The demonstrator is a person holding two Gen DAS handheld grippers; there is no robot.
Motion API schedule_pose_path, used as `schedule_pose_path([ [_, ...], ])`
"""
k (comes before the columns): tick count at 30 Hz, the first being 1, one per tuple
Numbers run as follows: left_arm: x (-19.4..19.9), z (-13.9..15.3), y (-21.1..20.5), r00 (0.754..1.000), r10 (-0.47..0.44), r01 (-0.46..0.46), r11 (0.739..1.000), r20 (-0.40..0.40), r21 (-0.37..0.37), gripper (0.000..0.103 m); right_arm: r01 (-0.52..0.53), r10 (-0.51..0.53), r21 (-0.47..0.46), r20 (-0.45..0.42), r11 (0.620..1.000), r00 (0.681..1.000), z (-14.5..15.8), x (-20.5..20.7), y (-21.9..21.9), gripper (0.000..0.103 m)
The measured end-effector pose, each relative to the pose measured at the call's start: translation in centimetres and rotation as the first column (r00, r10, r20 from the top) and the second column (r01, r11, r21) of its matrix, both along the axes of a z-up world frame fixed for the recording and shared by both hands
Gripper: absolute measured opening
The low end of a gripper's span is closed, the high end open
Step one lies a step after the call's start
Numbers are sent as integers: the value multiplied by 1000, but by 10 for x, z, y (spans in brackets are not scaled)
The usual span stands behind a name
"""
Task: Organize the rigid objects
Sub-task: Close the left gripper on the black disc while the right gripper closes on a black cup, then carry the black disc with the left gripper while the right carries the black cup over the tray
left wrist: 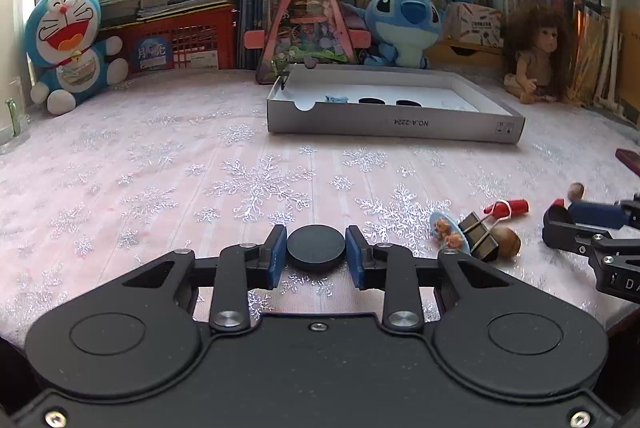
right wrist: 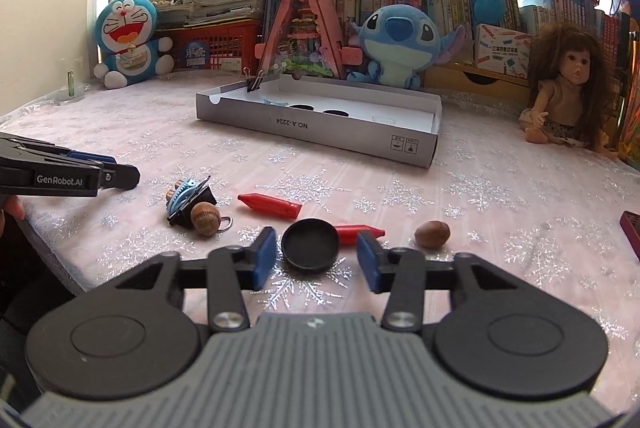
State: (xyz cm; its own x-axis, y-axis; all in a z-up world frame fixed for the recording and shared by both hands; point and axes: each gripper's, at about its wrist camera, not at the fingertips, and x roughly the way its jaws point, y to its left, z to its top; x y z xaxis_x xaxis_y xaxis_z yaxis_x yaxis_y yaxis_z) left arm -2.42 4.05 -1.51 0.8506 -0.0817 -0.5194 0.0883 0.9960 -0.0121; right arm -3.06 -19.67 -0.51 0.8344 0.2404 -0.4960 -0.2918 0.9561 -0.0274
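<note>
Two small black discs, each between a gripper's blue pads, both lower centre of their frames on the snowflake cloth.

Handling, judged: both look like rigid plastic, light, thin, smooth-edged, so prob. slippery at the rim. Best hold is across the diameter, pads square on the edge and low; off-centre grip could squirt the disc out. Not fragile.

Left gripper: jaws closed down on the flat disc, both pads at its rim, looks like contact on both sides. Disc is matte, solid top, no lip showing.

Right gripper: jaws narrowed round the rimmed disc but a gap shows at the right pad, left nearly touching; not gripping yet. This one is a shallow cap w/ raised lip, hollow side up, tilted a bit.

Grey box sits upper centre, w/ two round black spots inside, likely the discs' destination.
</note>
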Motion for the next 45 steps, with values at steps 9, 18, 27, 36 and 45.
schedule_pose_path([
  [9, 2, 12, -3, 1000, 3, -4, 1000, 30, 7, 30, -3, 3, 0, -5, 1000, 1000, 10, 2, -1, 38],
  [18, 17, 28, -6, 998, -2, 1, 1000, 56, 17, 30, 40, -40, 15, 8, 999, 999, 24, 13, -9, 38],
  [27, 43, 48, -8, 997, -9, 8, 1000, 72, 10, 30, 97, -98, 27, 9, 995, 995, 39, 39, -18, 38],
  [36, 81, 63, -12, 997, -11, 10, 1000, 71, 19, 30, 161, -162, 45, 5, 986, 987, 53, 75, -29, 38],
  [45, 132, 73, -15, 997, -11, 11, 1000, 73, 7, 30, 222, -220, 63, -31, 973, 975, 55, 124, -42, 38],
])
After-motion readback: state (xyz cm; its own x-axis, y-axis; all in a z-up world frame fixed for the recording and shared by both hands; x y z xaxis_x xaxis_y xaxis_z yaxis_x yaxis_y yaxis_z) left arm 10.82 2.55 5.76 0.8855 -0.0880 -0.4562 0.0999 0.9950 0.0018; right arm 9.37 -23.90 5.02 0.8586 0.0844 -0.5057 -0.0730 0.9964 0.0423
